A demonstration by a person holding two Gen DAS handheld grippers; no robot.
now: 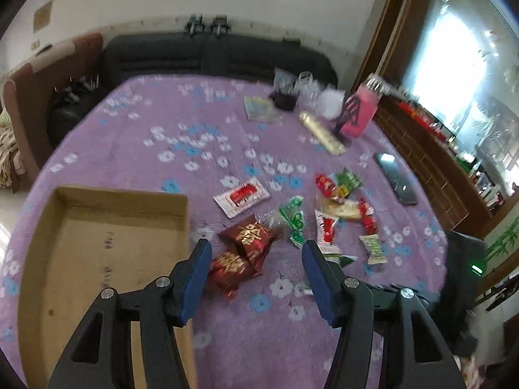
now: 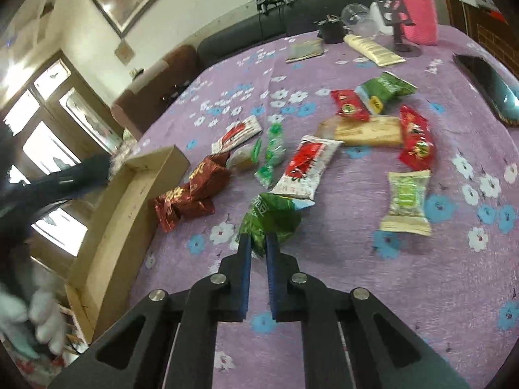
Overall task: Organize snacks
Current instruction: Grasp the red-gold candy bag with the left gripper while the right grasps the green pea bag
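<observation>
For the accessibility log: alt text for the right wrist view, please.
The right claw is shut on a green snack packet on a purple floral tablecloth. More wrapped snacks lie scattered beyond it, and an open cardboard box sits to the left.

left tool (image 1: 256, 253): jaws spread wide | right tool (image 2: 258, 243): jaws nearly closed, pinching something

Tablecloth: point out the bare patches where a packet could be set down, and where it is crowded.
Free: the cardboard tray, nothing in it; the purple cloth between the tray and the black sofa. Crowded: the snack cluster beside the tray, from the dark red packets to the pale green packet, and the far corner around the pink box.
</observation>
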